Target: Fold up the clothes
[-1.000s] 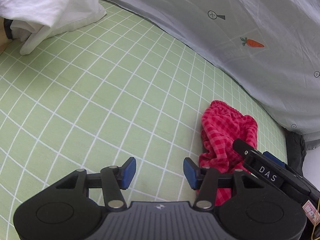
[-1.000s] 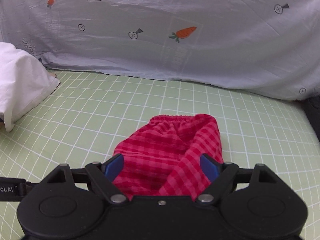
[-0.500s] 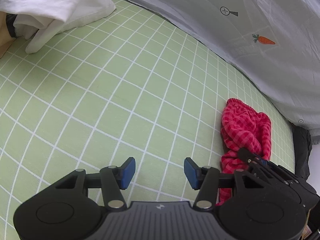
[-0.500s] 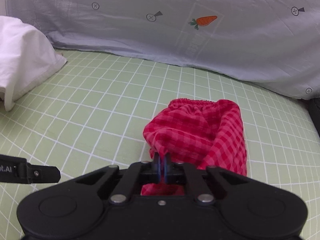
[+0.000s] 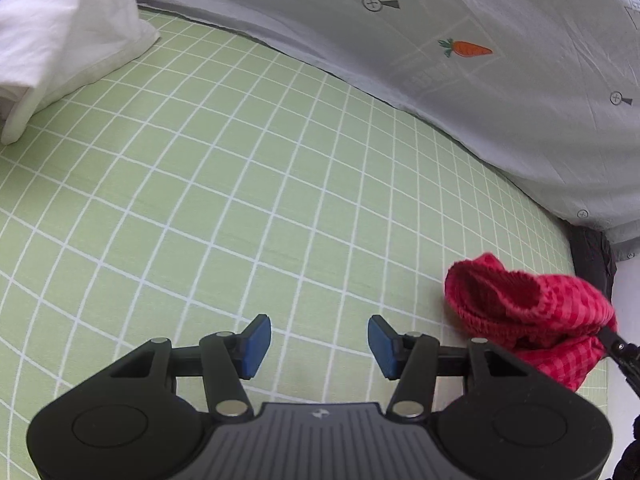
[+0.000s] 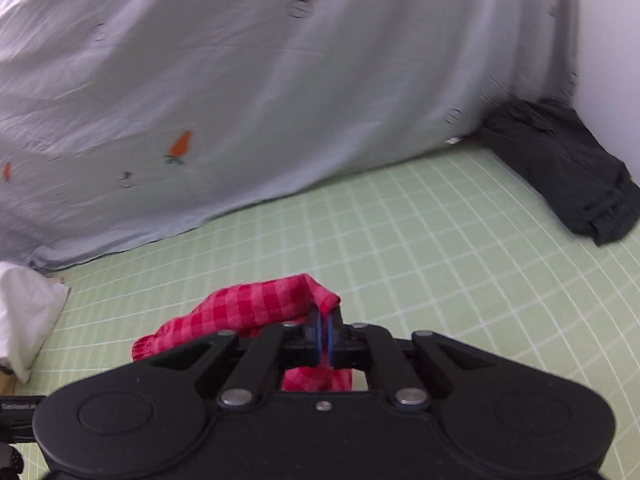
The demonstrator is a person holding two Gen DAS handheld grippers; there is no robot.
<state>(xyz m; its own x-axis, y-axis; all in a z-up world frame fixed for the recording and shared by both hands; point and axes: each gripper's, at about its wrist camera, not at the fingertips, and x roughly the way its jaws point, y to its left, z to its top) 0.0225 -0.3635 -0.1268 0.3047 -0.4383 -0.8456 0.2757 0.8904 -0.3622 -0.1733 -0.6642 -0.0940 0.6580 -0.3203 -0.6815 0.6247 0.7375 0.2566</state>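
Observation:
A red checked garment [image 6: 248, 312] with an elastic waistband hangs bunched from my right gripper [image 6: 323, 330], which is shut on its fabric and holds it above the green grid sheet [image 6: 420, 240]. In the left wrist view the same garment [image 5: 528, 312] hangs at the lower right, lifted off the sheet. My left gripper [image 5: 319, 342] is open and empty, its blue pads [image 5: 256, 340] apart, low over the green sheet [image 5: 240, 184] to the left of the garment.
A grey sheet with carrot prints [image 5: 480, 60] hangs along the far side of the bed. A white pillow or cloth [image 5: 60, 40] lies at the far left. A dark folded garment [image 6: 568, 176] lies at the right corner of the bed.
My right gripper closed on the red garment, then lifted it off the sheet and swung to the right. My left gripper stayed open and shifted slightly.

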